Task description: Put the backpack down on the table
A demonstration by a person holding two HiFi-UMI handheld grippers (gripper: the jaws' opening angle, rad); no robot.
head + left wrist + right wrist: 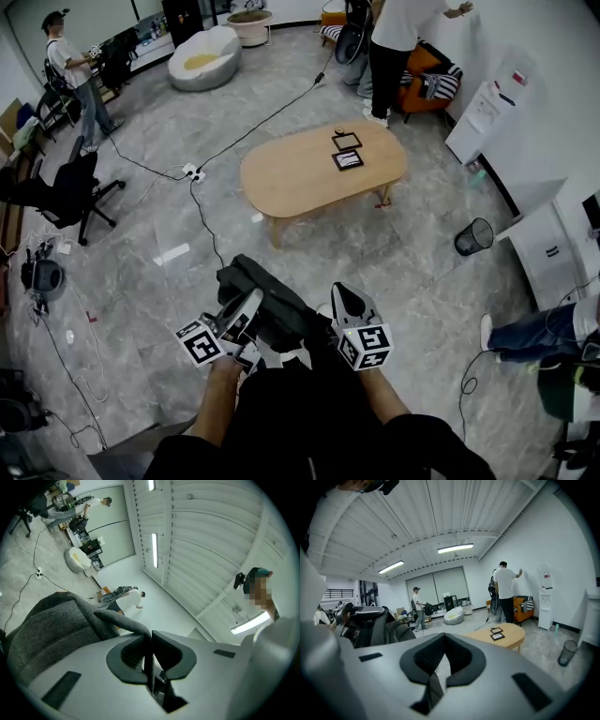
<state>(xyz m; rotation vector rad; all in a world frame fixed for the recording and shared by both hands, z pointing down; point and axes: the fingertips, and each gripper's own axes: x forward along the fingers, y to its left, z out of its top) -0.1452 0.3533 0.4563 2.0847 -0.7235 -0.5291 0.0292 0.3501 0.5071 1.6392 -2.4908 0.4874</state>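
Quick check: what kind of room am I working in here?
Most likely an open office or lab lounge: an oval wooden table, a beanbag and an office chair stand on a stone-look floor crossed by cables.

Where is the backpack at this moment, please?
The backpack is low-centre in the head view, between the left gripper and right gripper, short of the wooden table.

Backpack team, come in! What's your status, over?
Left tongs shut on backpack strap. Right tongs shut, nothing in them. Backpack held up, table ahead. Floor cable off left.
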